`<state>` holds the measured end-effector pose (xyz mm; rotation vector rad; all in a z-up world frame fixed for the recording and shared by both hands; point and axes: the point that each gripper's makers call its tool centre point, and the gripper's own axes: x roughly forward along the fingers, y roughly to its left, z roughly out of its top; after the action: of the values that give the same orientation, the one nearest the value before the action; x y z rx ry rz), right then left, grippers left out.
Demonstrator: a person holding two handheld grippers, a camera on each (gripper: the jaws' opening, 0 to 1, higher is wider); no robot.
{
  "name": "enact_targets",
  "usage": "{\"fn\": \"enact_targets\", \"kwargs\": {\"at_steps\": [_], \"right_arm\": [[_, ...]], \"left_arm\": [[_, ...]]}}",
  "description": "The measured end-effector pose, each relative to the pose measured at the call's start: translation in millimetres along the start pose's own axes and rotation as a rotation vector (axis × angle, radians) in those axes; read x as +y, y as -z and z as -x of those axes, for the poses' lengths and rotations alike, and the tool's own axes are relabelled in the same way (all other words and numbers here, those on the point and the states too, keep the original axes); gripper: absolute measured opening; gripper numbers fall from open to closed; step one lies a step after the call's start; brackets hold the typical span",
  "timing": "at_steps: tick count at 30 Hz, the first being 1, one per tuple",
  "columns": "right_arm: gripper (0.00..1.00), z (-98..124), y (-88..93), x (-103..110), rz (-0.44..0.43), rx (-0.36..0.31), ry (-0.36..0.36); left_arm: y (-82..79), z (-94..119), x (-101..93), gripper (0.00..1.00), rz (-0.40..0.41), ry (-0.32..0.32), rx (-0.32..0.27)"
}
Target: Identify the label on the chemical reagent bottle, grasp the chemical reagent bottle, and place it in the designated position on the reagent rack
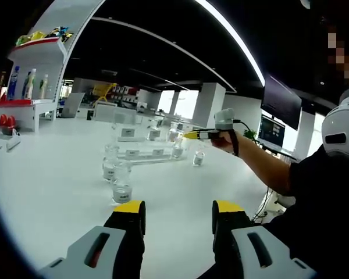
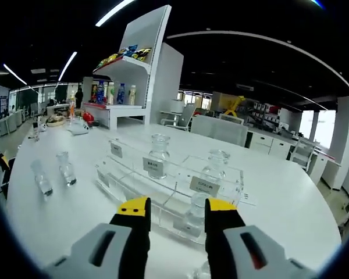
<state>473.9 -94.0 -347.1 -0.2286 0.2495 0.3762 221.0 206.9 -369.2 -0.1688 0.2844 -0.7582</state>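
In the left gripper view, bare table lies wide to the left of the left tongs, whose jaws stand apart. Straight ahead a cluster of bottles blocks the way to the rack. In the right gripper view, the right tongs, jaws apart, sit just before the rack; two bottles stand in it, and two vials stand well off left.

rack labels too small to read, bottle cut off below
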Motion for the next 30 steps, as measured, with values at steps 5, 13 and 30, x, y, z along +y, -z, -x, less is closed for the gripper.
{"fn": "enact_targets", "kwargs": {"at_steps": [5,13,30], "right_arm": [[0.36,12.2,-4.5,6.0,0.021,-0.013,-0.011],[0.36,28.6,-7.8,16.8,0.005,-0.039,-0.046],[0.37,54.3,3.7,23.6,-0.011,-0.047,-0.071]], "left_arm": [[0.0,-1.5,-0.9,0.47,0.001,0.001,0.0],[0.1,-3.0,-1.9,0.47,0.002,0.005,-0.001],[-2.6,-5.7,-1.2,0.47,-0.001,0.003,-0.001]]}}
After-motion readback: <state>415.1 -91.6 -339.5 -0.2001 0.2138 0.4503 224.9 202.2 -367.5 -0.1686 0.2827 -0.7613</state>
